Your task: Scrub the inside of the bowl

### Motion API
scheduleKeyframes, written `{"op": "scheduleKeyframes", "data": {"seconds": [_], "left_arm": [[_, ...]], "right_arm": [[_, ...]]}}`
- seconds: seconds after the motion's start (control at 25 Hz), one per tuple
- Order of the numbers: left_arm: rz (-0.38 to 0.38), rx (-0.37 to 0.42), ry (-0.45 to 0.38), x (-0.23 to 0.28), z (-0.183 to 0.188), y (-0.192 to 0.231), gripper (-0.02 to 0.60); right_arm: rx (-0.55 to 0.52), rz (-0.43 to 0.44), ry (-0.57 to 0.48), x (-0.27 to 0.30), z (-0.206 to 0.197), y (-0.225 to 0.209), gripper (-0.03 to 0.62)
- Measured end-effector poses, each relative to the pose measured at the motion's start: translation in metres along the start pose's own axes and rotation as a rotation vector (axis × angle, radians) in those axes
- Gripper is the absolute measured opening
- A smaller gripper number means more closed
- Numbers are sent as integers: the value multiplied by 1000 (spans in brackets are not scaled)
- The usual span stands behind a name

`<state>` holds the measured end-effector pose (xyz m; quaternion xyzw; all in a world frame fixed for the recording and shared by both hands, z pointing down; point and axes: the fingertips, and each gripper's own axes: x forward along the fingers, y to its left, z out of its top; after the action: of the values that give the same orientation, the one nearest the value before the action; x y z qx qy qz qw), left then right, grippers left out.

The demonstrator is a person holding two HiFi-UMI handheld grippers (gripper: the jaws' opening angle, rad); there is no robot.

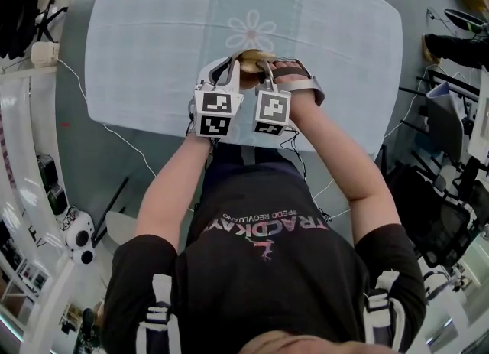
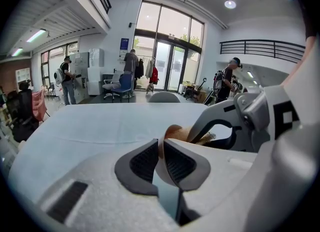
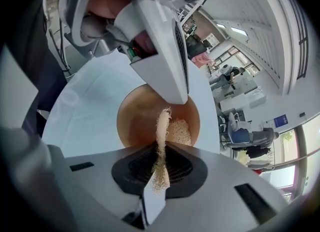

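Observation:
A brown bowl point(image 1: 252, 57) stands on the light blue cloth near the table's front edge, between my two grippers. My left gripper point(image 1: 228, 71) is shut on the bowl's rim; in the left gripper view the rim point(image 2: 174, 130) runs up from between the dark pads of that gripper point(image 2: 161, 150). My right gripper point(image 1: 269, 71) points steeply down over the bowl. In the right gripper view this gripper point(image 3: 160, 158) is shut on a pale fibrous scrubber point(image 3: 162, 126), whose free end hangs inside the bowl point(image 3: 135, 121) against its far wall. The left gripper's white jaw point(image 3: 165, 55) reaches the rim from above.
The cloth point(image 1: 153, 39) with a flower print point(image 1: 250, 30) covers a rounded table. Thin cables point(image 1: 130, 146) trail off its front edge. Chairs, stands and gear crowd the floor at left and right. Several people stand far off in the room point(image 2: 131, 63).

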<state>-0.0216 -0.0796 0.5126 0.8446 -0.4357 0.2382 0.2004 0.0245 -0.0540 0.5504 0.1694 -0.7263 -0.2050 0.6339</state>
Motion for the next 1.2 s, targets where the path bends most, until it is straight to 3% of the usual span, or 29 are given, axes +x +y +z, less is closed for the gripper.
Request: {"op": "scheduleKeyframes", "data": {"seconds": [0.28, 0.6, 0.72, 0.96, 1.2], "left_arm": [[25, -115, -19, 2, 3, 11, 44], [52, -196, -11, -1, -4, 18, 44], [68, -239, -22, -3, -5, 22, 44], [73, -272, -24, -8, -6, 25, 44], [44, -227, -7, -7, -9, 18, 44]], "right_arm": [[97, 104, -13, 2, 4, 20, 32], [373, 270, -152, -11, 38, 38, 32], [434, 286, -221, -19, 49, 33, 32], [396, 273, -232, -23, 52, 34, 32], [293, 246, -145, -13, 31, 40, 32]]}}
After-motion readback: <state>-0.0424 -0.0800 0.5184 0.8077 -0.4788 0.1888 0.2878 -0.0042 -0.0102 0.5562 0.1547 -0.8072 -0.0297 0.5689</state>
